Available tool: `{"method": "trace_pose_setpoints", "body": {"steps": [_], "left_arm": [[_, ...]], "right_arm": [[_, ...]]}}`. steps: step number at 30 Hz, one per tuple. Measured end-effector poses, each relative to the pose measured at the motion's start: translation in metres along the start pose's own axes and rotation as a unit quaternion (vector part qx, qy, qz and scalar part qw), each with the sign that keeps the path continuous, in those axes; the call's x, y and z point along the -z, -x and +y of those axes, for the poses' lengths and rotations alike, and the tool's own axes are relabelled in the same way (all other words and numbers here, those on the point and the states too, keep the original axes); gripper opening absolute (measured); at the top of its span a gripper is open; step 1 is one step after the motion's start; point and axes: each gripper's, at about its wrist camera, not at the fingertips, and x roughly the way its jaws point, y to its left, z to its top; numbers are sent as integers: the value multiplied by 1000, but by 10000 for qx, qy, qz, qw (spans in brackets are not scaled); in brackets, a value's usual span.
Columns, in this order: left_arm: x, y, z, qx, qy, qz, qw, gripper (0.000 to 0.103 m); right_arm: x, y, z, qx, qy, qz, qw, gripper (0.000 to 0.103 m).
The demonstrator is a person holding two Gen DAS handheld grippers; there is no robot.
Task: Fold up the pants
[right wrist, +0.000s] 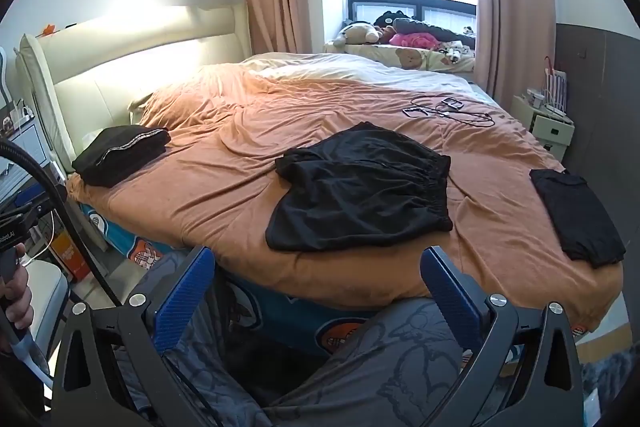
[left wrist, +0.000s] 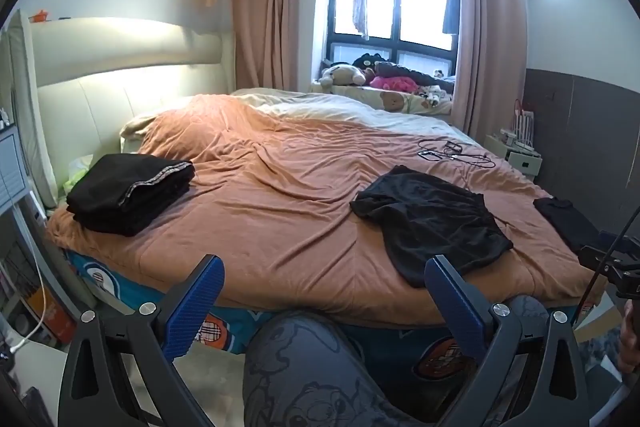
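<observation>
Black shorts-like pants (right wrist: 360,187) lie crumpled and spread on the orange bedspread (right wrist: 224,163) near the bed's front edge; they also show in the left wrist view (left wrist: 432,219). My left gripper (left wrist: 322,291) is open and empty, held off the bed's front edge, left of the pants. My right gripper (right wrist: 318,283) is open and empty, just in front of the pants' near hem. A folded black garment with a striped trim (right wrist: 120,155) sits at the bed's left by the headboard, also in the left wrist view (left wrist: 130,193).
A flat black garment (right wrist: 576,215) lies at the bed's right edge. Cables and small devices (right wrist: 448,111) lie far back on the bed. The person's patterned-trouser knees (left wrist: 304,367) are below the grippers. A nightstand (right wrist: 548,123) stands at right; plush toys sit on the window ledge (right wrist: 400,39).
</observation>
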Motion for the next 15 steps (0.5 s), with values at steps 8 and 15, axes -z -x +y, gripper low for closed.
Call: {"method": "trace_pose_setpoints", "body": {"steps": [8, 15], "left_arm": [[-4, 4, 0, 127, 25, -67, 9999, 101], [-2, 7, -4, 175, -29, -123, 9998, 101]], "right_arm": [[0, 4, -4, 8, -53, -36, 10000, 103], [-1, 3, -7, 95, -119, -55, 9999, 103]]}}
